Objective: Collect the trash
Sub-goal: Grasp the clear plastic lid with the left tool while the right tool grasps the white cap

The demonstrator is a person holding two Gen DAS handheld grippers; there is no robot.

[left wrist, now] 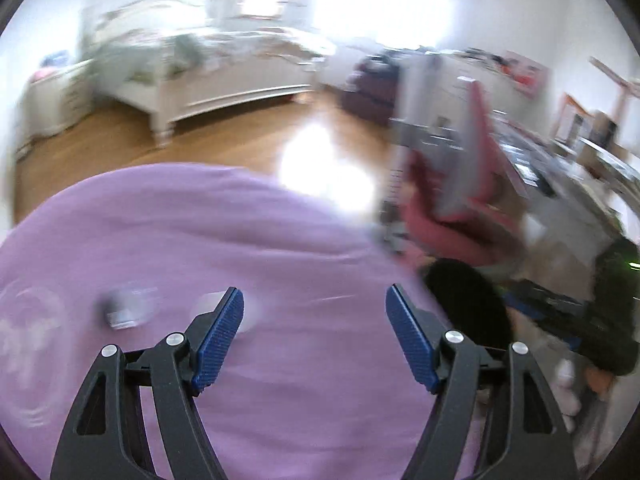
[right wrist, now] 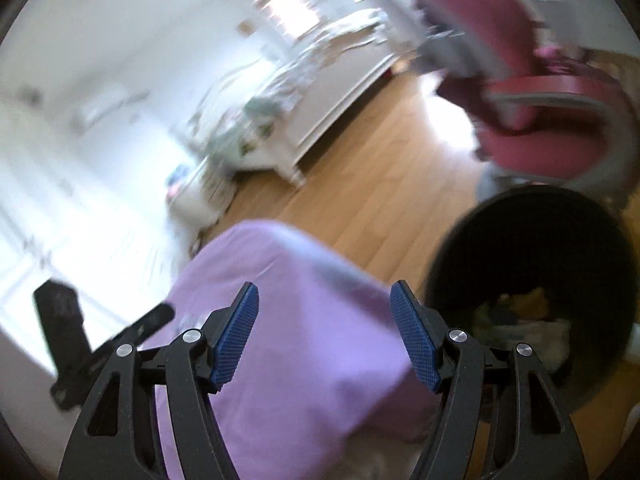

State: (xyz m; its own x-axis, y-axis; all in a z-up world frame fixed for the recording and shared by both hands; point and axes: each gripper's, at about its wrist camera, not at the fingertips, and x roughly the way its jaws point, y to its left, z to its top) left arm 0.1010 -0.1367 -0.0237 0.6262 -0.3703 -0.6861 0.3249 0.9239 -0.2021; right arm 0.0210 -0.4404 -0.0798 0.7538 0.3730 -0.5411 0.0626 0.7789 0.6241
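A child's bedroom, blurred by camera motion: a white bed stands at the far wall, a wooden floor runs between it and a surface draped in a lilac cloth, and a pink desk chair sits off to the right. A black bin stands on the floor just beside the cloth's right edge, scraps already showing inside it. Both pairs of tongs hover over the cloth, the left tongs and the right tongs each spread wide with nothing between the blue pads. The remaining trash, a small greyish wrapper-like piece, too smeared to tell its long axis, lies on the cloth to the left of the left tongs and a little ahead of them. The left hand looks the nearer one for the pickup; the bin lies the opposite way, to the right.
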